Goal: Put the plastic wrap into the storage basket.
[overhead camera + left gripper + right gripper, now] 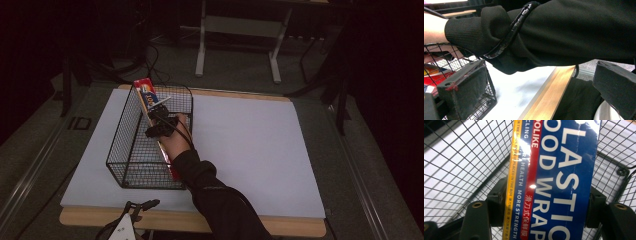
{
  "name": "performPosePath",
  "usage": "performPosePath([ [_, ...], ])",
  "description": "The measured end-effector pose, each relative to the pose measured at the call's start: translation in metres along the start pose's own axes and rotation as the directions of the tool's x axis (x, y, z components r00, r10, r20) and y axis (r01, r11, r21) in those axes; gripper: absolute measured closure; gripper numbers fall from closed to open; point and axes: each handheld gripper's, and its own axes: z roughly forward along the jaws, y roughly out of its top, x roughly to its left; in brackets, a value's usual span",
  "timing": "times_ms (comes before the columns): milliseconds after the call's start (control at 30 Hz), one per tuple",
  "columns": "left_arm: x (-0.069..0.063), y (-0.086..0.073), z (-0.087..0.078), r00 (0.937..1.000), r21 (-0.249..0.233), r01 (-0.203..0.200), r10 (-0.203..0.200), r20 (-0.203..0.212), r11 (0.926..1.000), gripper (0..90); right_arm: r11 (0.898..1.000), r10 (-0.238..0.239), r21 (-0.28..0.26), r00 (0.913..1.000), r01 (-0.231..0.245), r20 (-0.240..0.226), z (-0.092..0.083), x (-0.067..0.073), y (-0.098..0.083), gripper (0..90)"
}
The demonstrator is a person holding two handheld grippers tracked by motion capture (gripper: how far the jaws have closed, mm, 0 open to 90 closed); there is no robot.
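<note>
My right hand-held gripper (pixel 161 125) is clamped on the plastic wrap box (pixel 554 180), which leans inside the wire basket (pixel 125 145). My left hand-held gripper (pixel 536 100) hangs apart just beside the basket's near corner, at the counter (pixel 549 95) edge.

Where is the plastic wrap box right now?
In the high view the plastic wrap box leans lengthwise inside the wire basket at the table's left, between the right gripper's jaws, its far end above the basket's back rim.
</note>
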Motion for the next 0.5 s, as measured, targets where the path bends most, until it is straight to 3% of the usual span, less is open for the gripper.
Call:
performPosePath([
  [200,0.000,0.000,0.000,1.0000,0.003,-0.001,0.001,0.001,1.0000,0.2,1.000,-0.001,-0.002,0.9999,0.001,-0.015,0.000,-0.002,0.001,33.7],
  [367,0.000,0.000,0.000,1.0000,0.003,0.000,0.000,0.002,1.0000,0.2,0.999,0.002,-0.041,0.9995,-0.003,-0.031,-0.005,-0.004,-0.002,28.1],
  [433,0.000,0.000,0.000,1.0000,0.000,0.003,-0.003,0.004,1.0000,0.2,0.998,0.003,-0.059,0.9984,-0.006,-0.057,-0.010,-0.007,-0.003,21.4],
  [500,0.001,0.000,0.000,1.0000,0.000,0.005,-0.005,0.001,1.0000,0.2,0.998,0.010,-0.066,0.9909,-0.019,-0.135,-0.013,-0.012,-0.004,15.2],
])
